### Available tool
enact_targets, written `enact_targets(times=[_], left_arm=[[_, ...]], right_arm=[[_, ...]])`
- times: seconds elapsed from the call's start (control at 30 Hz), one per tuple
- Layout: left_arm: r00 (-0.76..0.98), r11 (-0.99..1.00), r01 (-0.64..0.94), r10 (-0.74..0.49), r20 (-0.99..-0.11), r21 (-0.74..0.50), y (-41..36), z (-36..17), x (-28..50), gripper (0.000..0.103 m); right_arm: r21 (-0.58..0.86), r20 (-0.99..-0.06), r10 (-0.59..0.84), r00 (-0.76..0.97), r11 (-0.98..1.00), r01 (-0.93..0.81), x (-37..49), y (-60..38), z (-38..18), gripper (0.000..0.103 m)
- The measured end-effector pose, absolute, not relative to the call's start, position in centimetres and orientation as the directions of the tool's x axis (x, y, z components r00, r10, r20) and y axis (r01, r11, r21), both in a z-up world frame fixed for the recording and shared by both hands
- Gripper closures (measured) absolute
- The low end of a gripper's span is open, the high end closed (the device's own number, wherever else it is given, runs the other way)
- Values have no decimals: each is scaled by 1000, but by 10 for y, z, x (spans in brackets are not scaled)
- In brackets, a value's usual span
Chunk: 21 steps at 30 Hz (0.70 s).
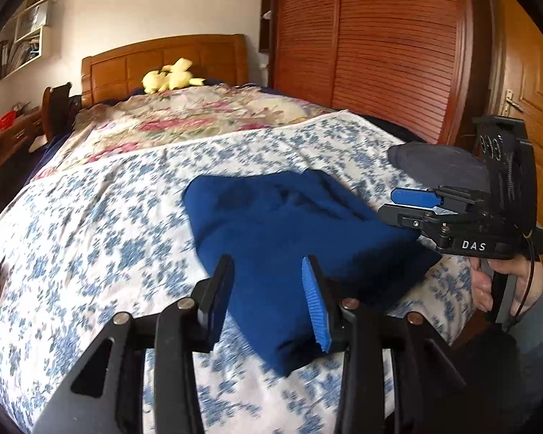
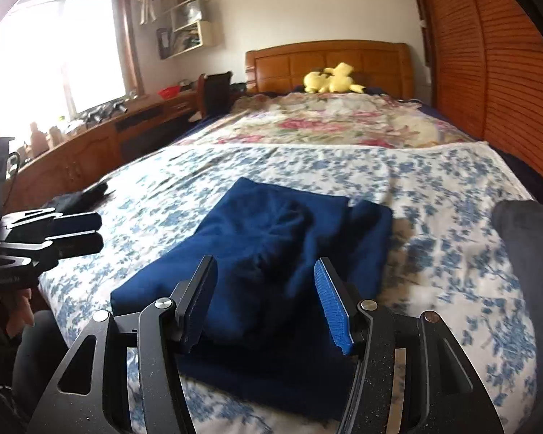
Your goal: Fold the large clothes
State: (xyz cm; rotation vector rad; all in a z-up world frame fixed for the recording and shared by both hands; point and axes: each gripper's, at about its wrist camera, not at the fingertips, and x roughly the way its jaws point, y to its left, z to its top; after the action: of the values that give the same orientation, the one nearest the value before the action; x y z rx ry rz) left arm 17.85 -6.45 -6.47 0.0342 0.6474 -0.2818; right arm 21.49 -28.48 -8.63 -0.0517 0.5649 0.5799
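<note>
Since the blue garment (image 2: pixel 271 253) already lies as a compact folded bundle on the floral bedspread (image 2: pixel 452 271), folding looks nearly done — maybe a final tidy left. Left gripper (image 1: pixel 268 300) fingers apart, nothing pinched; right gripper (image 2: pixel 264 303) fingers apart too, empty above the bundle.

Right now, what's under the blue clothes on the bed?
The folded blue garment lies on a white sheet with blue flowers, which shows all around it. Whatever sits directly beneath the folded fabric is covered.
</note>
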Motion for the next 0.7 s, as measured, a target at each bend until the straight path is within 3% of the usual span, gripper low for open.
enact_targets(times=[0.47, 0.7], left_arm=[[742, 975, 208, -210, -637, -79, -24, -105, 162, 62], [733, 976, 199, -207, -648, -87, -17, -115, 159, 62]], right_arm=[[118, -680, 469, 563, 828, -548, 245, -242, -146, 46], [171, -693, 489, 529, 825, -539, 246, -245, -153, 46]])
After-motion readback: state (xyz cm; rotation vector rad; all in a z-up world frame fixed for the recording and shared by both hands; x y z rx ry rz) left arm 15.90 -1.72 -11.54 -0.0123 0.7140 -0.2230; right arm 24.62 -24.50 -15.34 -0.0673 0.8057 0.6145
